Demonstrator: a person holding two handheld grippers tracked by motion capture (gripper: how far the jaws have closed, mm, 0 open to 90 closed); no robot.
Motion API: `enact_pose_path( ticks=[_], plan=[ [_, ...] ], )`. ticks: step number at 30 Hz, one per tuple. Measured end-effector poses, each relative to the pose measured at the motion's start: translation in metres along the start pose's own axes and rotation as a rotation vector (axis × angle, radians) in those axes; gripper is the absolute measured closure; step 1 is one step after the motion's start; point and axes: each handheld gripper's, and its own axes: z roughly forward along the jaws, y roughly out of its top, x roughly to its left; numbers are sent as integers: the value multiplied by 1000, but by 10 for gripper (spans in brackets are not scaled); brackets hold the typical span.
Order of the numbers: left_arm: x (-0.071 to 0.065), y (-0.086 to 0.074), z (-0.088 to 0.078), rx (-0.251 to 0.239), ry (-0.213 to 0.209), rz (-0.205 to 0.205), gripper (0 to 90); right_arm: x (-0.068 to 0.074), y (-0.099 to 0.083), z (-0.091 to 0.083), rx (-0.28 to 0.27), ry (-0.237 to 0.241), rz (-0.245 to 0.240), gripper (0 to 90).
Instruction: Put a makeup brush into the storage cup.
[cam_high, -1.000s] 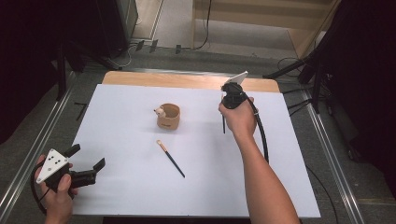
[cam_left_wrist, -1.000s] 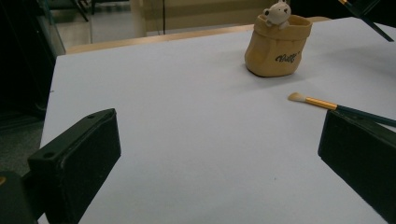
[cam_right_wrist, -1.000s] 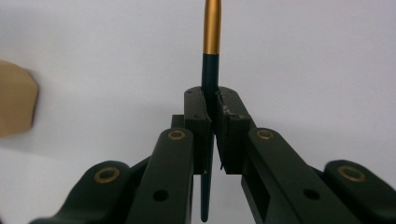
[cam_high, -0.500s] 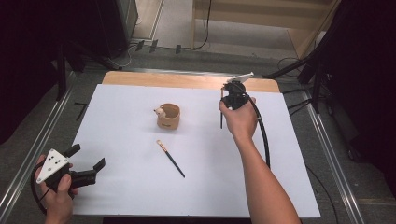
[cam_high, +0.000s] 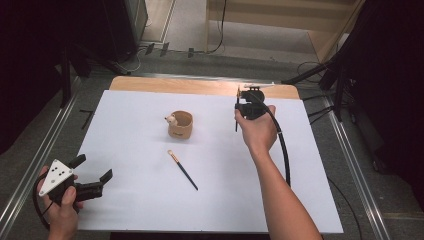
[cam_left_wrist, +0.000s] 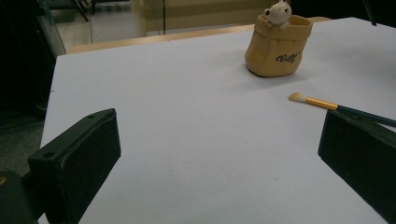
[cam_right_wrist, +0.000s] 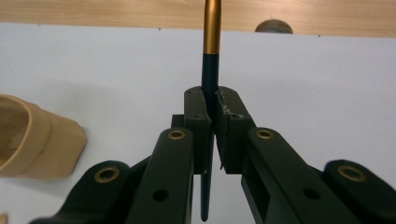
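Right gripper (cam_high: 239, 106) is clamping a slim dark-handled brush with a gold ferrule (cam_right_wrist: 208, 70), holding it raised over the far right of the white table sheet (cam_high: 320, 165). Left gripper (cam_high: 94, 175) is resting near the front left corner, jaws standing wide, nothing between them. A second dark-handled brush (cam_high: 183, 170) is lying flat, just in front of the tan pouch-shaped holder (cam_high: 181, 125).

The right gripper (cam_high: 239, 95), clamped on a dark-handled brush (cam_right_wrist: 208, 88), has drifted slightly up and left in the high view, toward the table's far wooden edge (cam_high: 200, 86).
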Motion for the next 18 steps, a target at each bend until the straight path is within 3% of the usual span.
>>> enact_pose_path(
  ticks=[1,8,18],
  plan=[
    [0,0,0,-1,1,0,0,0,0,0,0,0,0,851],
    [1,0,0,-2,3,-2,0,3,-7,-8,-175,10,-32,850],
    [0,0,-1,-2,3,-1,0,7,-17,-13,-330,27,-78,850]
  ],
)
